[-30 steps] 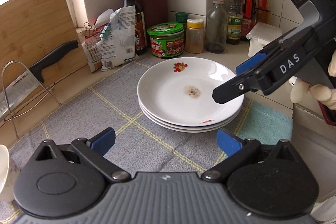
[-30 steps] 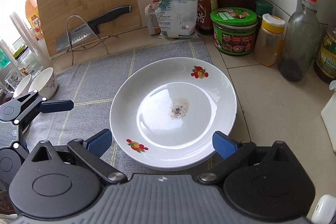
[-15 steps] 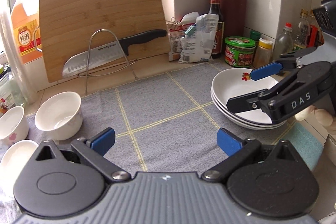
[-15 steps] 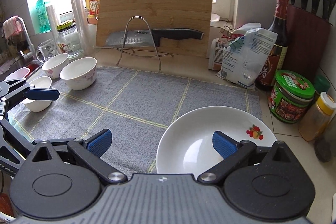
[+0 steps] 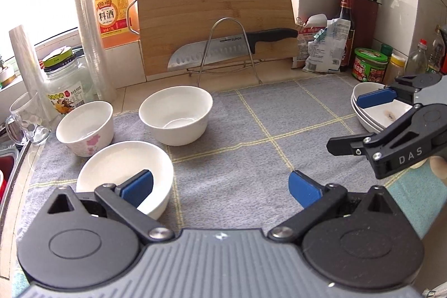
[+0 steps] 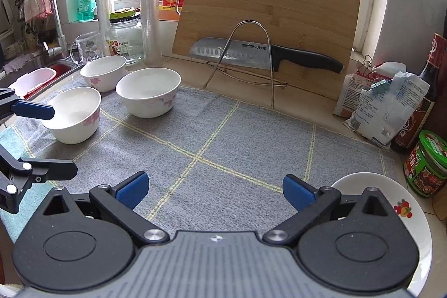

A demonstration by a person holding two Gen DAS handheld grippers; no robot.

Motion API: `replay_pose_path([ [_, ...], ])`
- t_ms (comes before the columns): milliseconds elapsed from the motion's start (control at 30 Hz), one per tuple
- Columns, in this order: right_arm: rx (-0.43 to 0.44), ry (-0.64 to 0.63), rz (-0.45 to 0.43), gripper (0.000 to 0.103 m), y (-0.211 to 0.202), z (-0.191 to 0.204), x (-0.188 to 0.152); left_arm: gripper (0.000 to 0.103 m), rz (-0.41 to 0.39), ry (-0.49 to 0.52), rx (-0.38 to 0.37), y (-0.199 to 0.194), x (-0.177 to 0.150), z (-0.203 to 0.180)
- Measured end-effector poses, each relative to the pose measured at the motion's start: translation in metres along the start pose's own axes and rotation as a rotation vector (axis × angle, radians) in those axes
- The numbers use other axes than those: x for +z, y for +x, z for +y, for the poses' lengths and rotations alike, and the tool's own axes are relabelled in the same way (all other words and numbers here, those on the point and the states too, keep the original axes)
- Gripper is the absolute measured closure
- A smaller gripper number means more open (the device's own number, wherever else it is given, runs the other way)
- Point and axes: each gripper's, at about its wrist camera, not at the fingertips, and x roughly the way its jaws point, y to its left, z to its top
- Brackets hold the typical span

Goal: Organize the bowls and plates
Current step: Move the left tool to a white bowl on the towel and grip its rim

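Three white bowls stand on the grey mat [image 5: 245,147] at the left: a near one [image 5: 125,172], a flowered one [image 5: 85,127] and a far one [image 5: 174,115]. They also show in the right wrist view: near [image 6: 74,115], far left [image 6: 103,71], middle [image 6: 148,91]. A stack of white plates [image 5: 374,113] sits at the mat's right edge, also low right in the right wrist view [image 6: 413,211]. My left gripper [image 5: 220,186] is open and empty, its left fingertip over the near bowl. My right gripper [image 6: 213,190] is open and empty, beside the plates.
A bamboo cutting board [image 5: 215,13] leans on the back wall with a knife [image 5: 232,46] on a wire rack. Jars, a glass mug [image 5: 25,119] and an oil bottle [image 5: 111,10] stand back left. Sauce bottles, jars [image 5: 370,64] and bags crowd back right. A sink [image 6: 36,74] lies left.
Both grippers have swung from over the plate stack leftward toward the bowls. The plates stay stacked at the right. Both grippers stay open.
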Motion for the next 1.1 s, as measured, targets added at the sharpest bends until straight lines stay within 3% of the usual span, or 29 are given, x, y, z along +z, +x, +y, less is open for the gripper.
replay_pose_path([
  [233,-0.004,-0.052,0.029,0.0,0.023,0.068,0.008,0.001,0.034,-0.01,0.005,0.006,-0.001,0.065],
  [400,0.058,-0.072,0.042,0.0,0.041,0.11,0.013,0.001,0.041,0.002,0.013,0.014,0.002,0.105],
  [733,0.109,-0.149,0.057,0.0,0.072,0.162,0.028,0.003,0.118,0.034,-0.007,0.051,0.011,0.138],
  [1100,0.205,-0.185,0.057,0.003,0.098,0.183,0.04,0.028,0.192,0.054,-0.092,0.073,0.012,0.14],
])
